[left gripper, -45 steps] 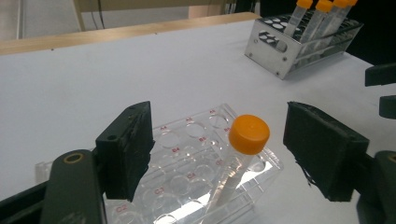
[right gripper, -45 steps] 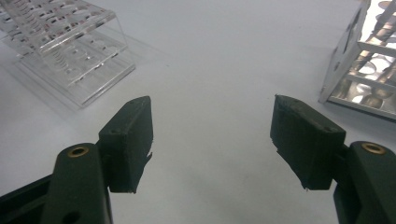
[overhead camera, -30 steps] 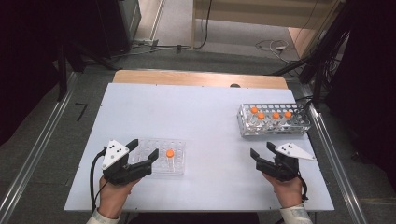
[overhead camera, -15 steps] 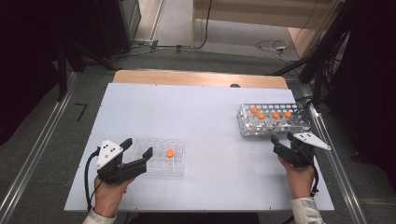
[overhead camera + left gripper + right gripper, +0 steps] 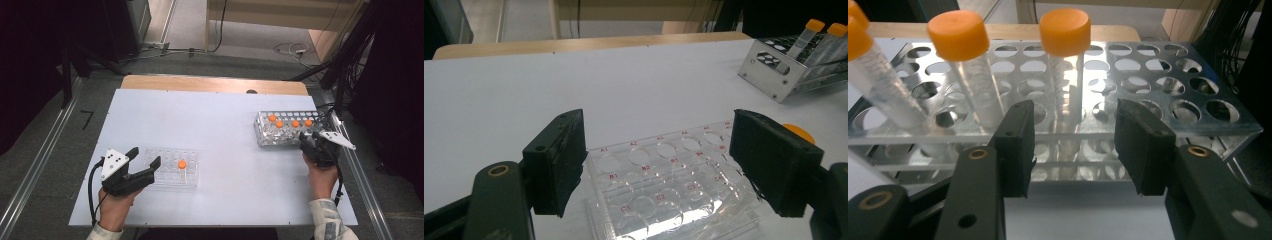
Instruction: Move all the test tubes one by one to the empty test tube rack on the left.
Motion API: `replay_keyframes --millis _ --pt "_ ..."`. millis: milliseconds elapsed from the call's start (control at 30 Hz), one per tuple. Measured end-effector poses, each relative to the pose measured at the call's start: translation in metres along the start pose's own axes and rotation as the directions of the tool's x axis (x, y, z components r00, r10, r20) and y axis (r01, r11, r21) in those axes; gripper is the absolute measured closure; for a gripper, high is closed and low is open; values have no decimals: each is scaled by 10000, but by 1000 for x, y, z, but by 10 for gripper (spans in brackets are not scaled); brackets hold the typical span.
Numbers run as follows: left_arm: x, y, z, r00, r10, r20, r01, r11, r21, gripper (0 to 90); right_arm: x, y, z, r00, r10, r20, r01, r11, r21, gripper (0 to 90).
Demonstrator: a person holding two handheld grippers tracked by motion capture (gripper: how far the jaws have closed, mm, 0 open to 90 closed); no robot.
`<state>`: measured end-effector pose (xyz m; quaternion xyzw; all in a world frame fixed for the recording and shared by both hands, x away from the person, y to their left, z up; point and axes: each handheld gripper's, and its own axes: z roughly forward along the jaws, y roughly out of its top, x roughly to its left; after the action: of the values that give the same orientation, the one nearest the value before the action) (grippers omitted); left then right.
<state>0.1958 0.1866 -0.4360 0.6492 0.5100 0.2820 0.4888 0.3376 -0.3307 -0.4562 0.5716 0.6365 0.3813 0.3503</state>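
A clear well plate (image 5: 167, 175) (image 5: 659, 195) lies at the table's front left, with one orange-capped tube (image 5: 182, 164) standing in it. My left gripper (image 5: 145, 157) (image 5: 659, 162) is open, its jaws astride the plate's near corner; whether a pad touches the plate is unclear. At the right stands a metal tube rack (image 5: 262, 136) (image 5: 1153, 75) with several orange-capped tubes (image 5: 295, 123). My right gripper (image 5: 307, 141) (image 5: 1073, 145) faces the rack's front wall, and its jaws have just been closing. One tube (image 5: 1065, 65) stands in line with the gap, beyond the pads, untouched.
The white table (image 5: 225, 115) ends in a wooden strip (image 5: 210, 84) at the far side. Its right edge (image 5: 345, 170) runs close by my right hand. Metal rails (image 5: 40, 165) flank the table, and cables (image 5: 290, 49) lie on the floor behind.
My right gripper has moved from the front right up to the rack, and its jaws have narrowed. The left gripper and the well plate have stayed put.
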Motion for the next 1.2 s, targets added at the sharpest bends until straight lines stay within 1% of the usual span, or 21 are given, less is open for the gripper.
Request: replay_keyframes --millis 33,67,100,133,267,300,433,500,600,667,867,933,1000,1033,1167,1200 --pt "0 0 0 10000 9 12 -9 10000 2 224 0 2 4 10000 -69 69 69 10000 -31 539" --pt "0 0 0 10000 9 -3 -9 10000 2 224 -1 2 6 9999 -95 101 95 9999 -45 551" --pt "0 0 0 10000 3 -11 -3 10000 2 224 -1 2 6 9999 -95 101 95 9999 -45 551" --pt "0 0 0 10000 -12 -16 12 10000 -14 224 -1 3 9 9999 -104 61 105 9999 -78 579" --pt "1 0 0 10000 9 -29 -9 10000 -9 224 1 5 13 9999 -164 9 164 9998 -91 598" --pt "1 0 0 10000 12 -29 -12 10000 -21 225 2 6 15 9997 -262 23 262 9996 -67 619" --pt "0 0 0 10000 35 -17 -35 10000 -21 225 3 7 19 9996 -275 26 275 9996 -70 645" --pt "0 -1 0 10000 51 -10 -51 10000 -5 225 1 7 22 9998 -179 -19 179 9998 -31 673" --pt "0 -1 1 10000 20 -3 -20 10000 12 225 1 8 23 9999 -120 -27 120 9999 -50 702" --pt "0 -1 1 10000 11 -8 -11 10000 3 226 1 8 23 9998 -188 -18 188 9998 -101 711" --pt "0 -1 0 10000 15 -10 -15 10000 -18 226 0 13 17 9999 -87 -77 84 9994 -349 714" --pt "0 -1 0 10000 15 -11 -15 10000 -10 225 -1 17 12 9999 -20 -131 13 9984 -565 716" --pt "0 -1 0 10000 22 -13 -22 10000 -14 226 -1 19 10 9999 -65 -123 57 9978 -655 717" --pt "0 -1 0 10000 26 -9 -26 10000 -15 226 0 22 5 9999 -89 -126 78 9967 -810 717" --pt "1 -1 0 10000 27 -15 -27 10000 -17 226 0 27 -2 9998 -170 -109 157 9944 -1043 717" --pt "1 -1 0 10000 32 -13 -32 10000 -18 226 -1 29 -6 9999 -112 -119 97 9928 -1194 718"
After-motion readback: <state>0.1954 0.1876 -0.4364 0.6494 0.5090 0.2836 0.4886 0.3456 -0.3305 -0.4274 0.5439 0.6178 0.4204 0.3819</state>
